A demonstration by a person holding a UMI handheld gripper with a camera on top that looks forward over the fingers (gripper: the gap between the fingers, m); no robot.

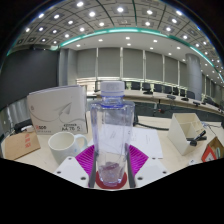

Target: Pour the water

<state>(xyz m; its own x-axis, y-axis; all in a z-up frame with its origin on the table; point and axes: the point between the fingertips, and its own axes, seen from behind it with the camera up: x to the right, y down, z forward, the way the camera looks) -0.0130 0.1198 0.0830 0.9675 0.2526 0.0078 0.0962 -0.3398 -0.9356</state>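
A clear plastic water bottle (111, 125) with a pale blue cap stands upright between my fingers. My gripper (110, 166) is shut on it: the magenta pads (87, 157) sit against both sides of its lower body. Its base rests on or just over a red round coaster (110, 183) on the white table; contact cannot be told. A white mug (65, 146) stands just left of the bottle, handle toward it, apart from my left finger. The bottle looks nearly empty, with only a little water at the bottom.
A white printed box (57, 110) stands behind the mug. An open white box (190, 130) sits to the right, with small items beyond it. A brown carton (15, 146) lies far left. Desks and office chairs (165, 92) fill the room behind.
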